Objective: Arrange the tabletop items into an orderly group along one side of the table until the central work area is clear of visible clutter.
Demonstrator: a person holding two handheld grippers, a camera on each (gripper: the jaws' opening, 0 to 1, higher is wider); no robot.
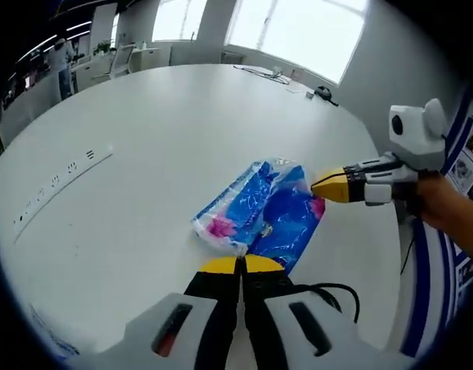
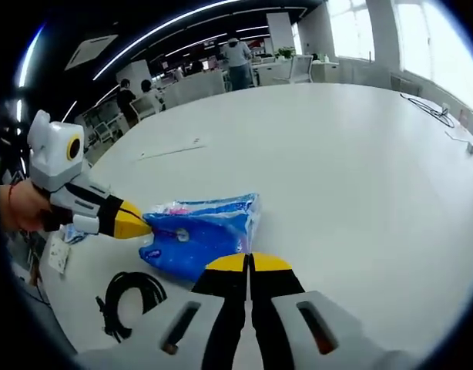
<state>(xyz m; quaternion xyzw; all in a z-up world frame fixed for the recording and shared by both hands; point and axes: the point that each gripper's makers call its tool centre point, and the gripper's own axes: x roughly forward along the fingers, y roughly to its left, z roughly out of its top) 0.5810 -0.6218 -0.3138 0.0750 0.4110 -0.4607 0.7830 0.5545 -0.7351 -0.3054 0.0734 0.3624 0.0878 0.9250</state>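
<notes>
The tabletop [image 1: 167, 139] is a broad white surface, largely bare through its middle, so little is left to gather. A blue plastic package [image 1: 259, 212] is lain flat near the edge closest to the person, well away from the far edge where a few small items [image 1: 317, 92] and a cable [image 1: 259, 72] are seen. A coiled black cable [image 2: 129, 304] is set just beside the package at the near edge, which suggests this side is being used for the group. A flush socket strip [image 1: 63, 177] is built into the tabletop, well apart from the package.

The package is approached from two sides, probably so it can be steadied while being shifted. The left hand-held gripper [image 1: 240, 264] is held with its jaws closed together, tips at the package's near end, nothing gripped. The right hand-held gripper [image 2: 248, 263] is likewise closed and empty, its tip touching the package's side, as is seen in the left gripper view.
</notes>
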